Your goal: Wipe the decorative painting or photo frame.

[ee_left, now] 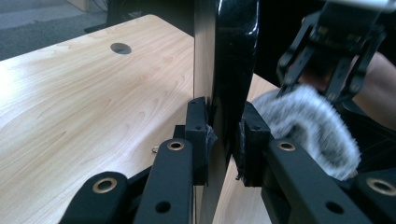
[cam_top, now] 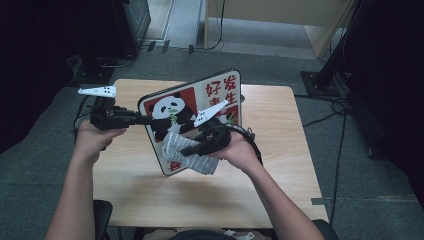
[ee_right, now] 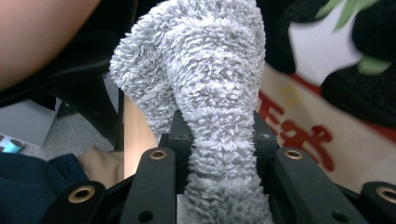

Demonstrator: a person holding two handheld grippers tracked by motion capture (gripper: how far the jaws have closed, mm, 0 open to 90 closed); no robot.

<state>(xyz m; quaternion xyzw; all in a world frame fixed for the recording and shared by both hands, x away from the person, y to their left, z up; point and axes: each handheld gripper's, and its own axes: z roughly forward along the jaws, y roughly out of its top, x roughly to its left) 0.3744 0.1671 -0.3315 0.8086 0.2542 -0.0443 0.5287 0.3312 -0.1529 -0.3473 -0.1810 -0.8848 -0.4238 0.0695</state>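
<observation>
- The left claw (cam_top: pixel 142 119) reaches in from the left of the high view, held roughly level, with the person's left hand (cam_top: pixel 95 137) wrapped round its handle and the forearm running up from the bottom edge.
- Its jaws are closed on the left edge of the panda board (cam_top: pixel 192 117); in the left gripper view the two pads sit one on each face of the board's (ee_left: pixel 224 70) thin edge, pressing it between them.
- The panda board stands tilted on edge over the middle of the table (cam_top: pixel 280 165), its printed face turned towards the person and its lower corner close to the tabletop.
- The right claw (cam_top: pixel 187 150) comes in from the right, angled leftwards and slightly down, with the right hand (cam_top: pixel 237 150) behind it and the wrist bent in towards the board.
- Its jaws are nearly closed, pinching a grey fluffy cloth (cam_top: pixel 192 152); in the right gripper view the cloth (ee_right: pixel 210 93) rises between the two pads and bunches above them.
- The cloth lies against the lower part of the board's printed face, over the red strip under the panda.
- In the left gripper view the right claw (ee_left: pixel 322 79) shows farther off, just behind the board, with the cloth (ee_left: pixel 313 126) bunched beneath it.
</observation>
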